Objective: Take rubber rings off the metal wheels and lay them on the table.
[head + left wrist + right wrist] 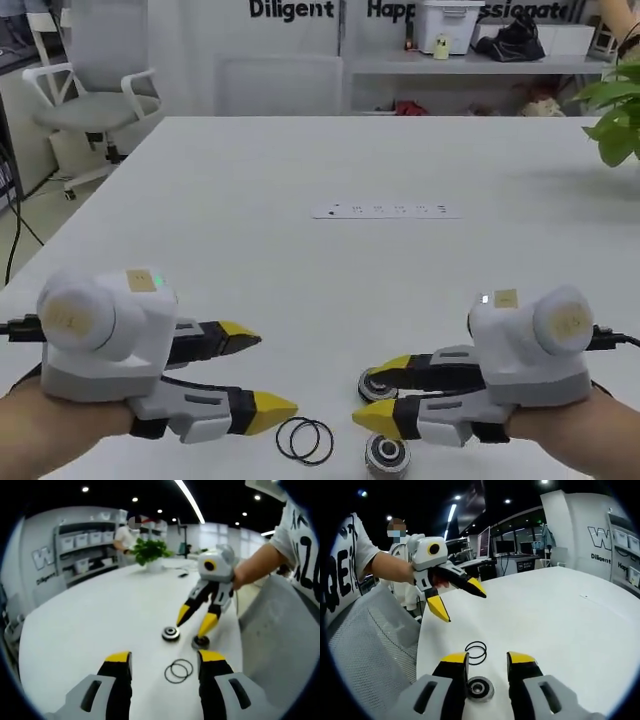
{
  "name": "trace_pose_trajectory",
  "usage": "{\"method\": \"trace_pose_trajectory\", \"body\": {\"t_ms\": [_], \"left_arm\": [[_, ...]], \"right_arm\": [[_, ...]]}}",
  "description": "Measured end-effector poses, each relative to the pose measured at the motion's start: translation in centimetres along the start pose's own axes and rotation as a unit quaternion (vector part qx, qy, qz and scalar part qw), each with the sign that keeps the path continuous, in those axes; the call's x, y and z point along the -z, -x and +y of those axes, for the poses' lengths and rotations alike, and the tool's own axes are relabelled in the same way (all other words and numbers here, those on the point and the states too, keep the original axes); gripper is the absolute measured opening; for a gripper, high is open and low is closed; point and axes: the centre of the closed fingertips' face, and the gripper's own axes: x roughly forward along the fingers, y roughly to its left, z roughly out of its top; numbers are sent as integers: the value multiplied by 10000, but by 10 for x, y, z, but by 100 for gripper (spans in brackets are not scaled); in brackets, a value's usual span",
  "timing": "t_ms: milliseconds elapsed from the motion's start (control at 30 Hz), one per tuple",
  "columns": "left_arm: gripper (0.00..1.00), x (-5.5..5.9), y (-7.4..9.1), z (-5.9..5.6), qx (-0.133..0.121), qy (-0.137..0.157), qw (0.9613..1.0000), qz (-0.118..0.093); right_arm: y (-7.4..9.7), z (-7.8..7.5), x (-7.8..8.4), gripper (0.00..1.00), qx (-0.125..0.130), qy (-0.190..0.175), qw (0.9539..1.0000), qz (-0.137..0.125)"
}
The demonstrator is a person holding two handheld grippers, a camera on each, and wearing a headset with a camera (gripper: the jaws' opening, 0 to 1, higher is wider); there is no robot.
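Lying on the counter: two thin black rubber rings are overlapping each other, flat on the white counter near its front edge, between the two pairs of tongs
Left tongs: the left tongs are hovering low over the counter with the jaws wide apart and holding nothing; the yellow tips are pointing toward the rings, and the lower tip is sitting just beside them
Right tongs: the right tongs are facing the left pair across the rings, jaws apart and clamping nothing
First wheel: the first wheel, round and metal, is lying flat in the gap between the right jaws in the right gripper view, with counter showing on either side of it
Second wheel: the second wheel is lying flat just below the lower right jaw in the head view, near the rings but apart from them
Wheel rims: a dark band is showing around each wheel; whether that is rubber cannot be told
Left gripper view: both wheels are sitting side by side under the right tongs' tips, and the rings are lying nearer, between the left jaws
Further off: a flat white strip is lying mid-counter, a potted plant is leaning in at the far right, and an office chair is standing beyond the far left corner
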Motion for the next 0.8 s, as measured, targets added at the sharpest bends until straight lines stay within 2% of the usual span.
{"method": "trace_pose_trajectory", "body": {"t_ms": [233,433,567,800], "left_arm": [[53,-9,-12,3,36,-7,10000,-69],[52,-13,-26,2,110,-72,9999,-33],[52,-10,-38,4,145,-79,9999,15],[51,-5,-54,0,242,-76,9996,108]], "right_arm": [[13,-18,1,27,235,-55,9997,-54],[19,-32,7,28,387,-66,9992,-11],[20,-37,12,27,458,-123,9989,12],[15,-43,25,27,535,-206,9983,82]]}}
